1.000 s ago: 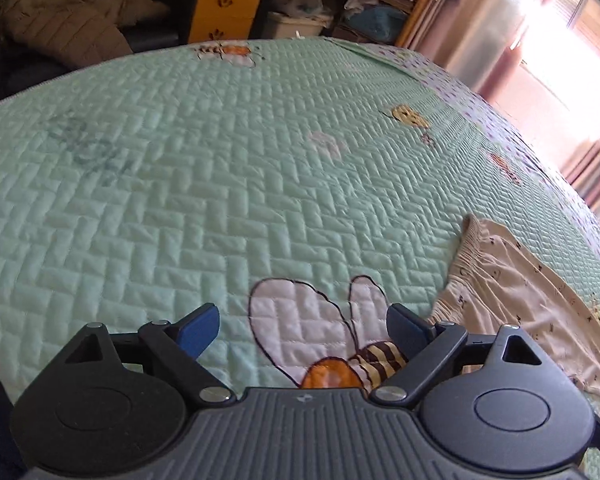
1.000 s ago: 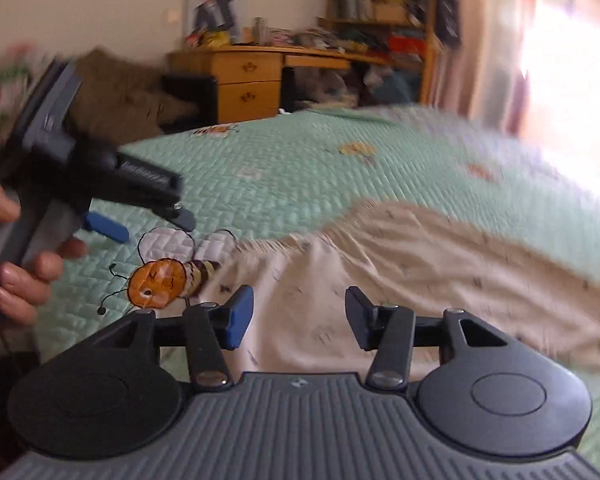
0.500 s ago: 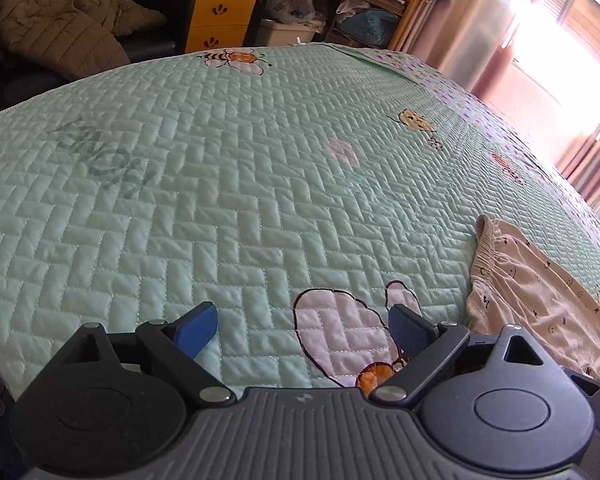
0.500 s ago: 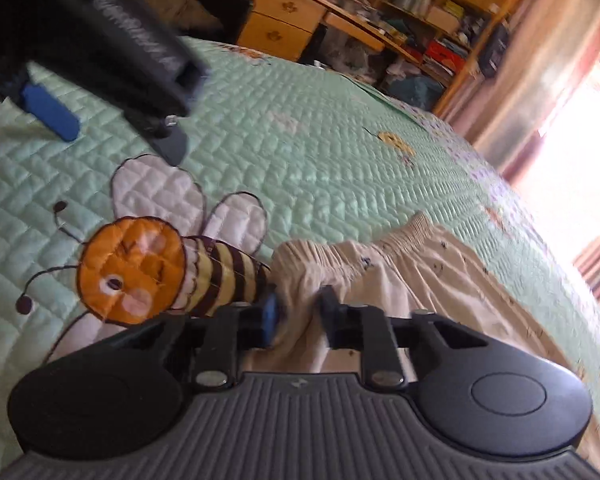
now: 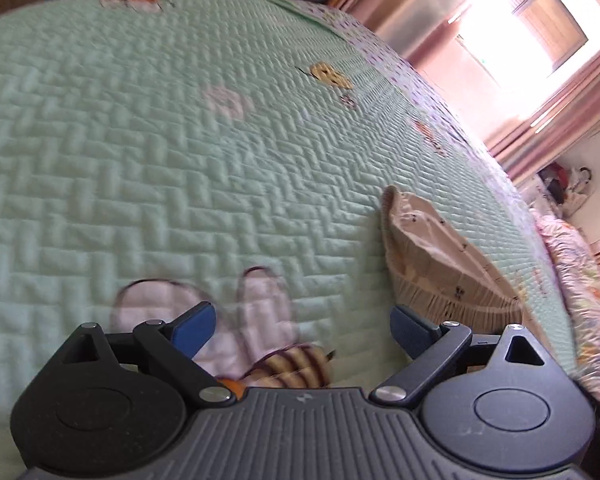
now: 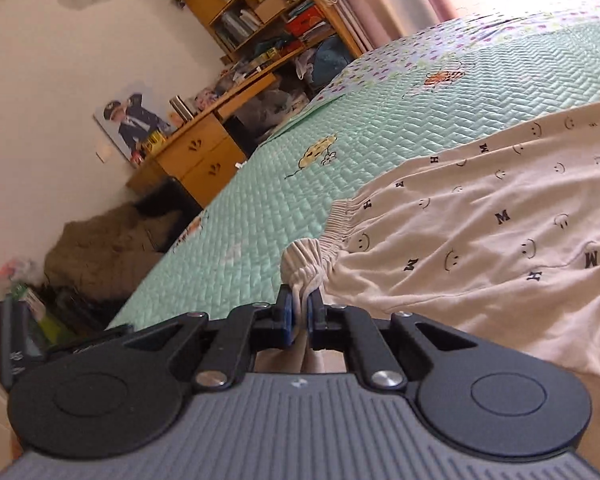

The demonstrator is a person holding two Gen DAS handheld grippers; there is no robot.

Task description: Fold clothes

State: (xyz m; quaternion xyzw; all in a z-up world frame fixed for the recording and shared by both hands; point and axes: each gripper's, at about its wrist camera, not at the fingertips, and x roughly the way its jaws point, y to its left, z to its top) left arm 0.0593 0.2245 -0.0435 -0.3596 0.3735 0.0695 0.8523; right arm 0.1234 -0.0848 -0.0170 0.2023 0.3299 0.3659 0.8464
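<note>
Our right gripper (image 6: 299, 312) has just closed its fingers on the gathered elastic waistband of the beige printed trousers (image 6: 480, 232), which lie on the green quilted bedspread (image 6: 340, 160). Our left gripper (image 5: 302, 326) hovers over the bee appliqué (image 5: 260, 344), fingers wide and empty.

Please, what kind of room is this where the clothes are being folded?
Most likely a bedroom in a home. A bed with a green quilted bedspread fills the view, a wooden desk with drawers stands by the wall beside crowded bookshelves, and pink curtains hang at a bright window.
</note>
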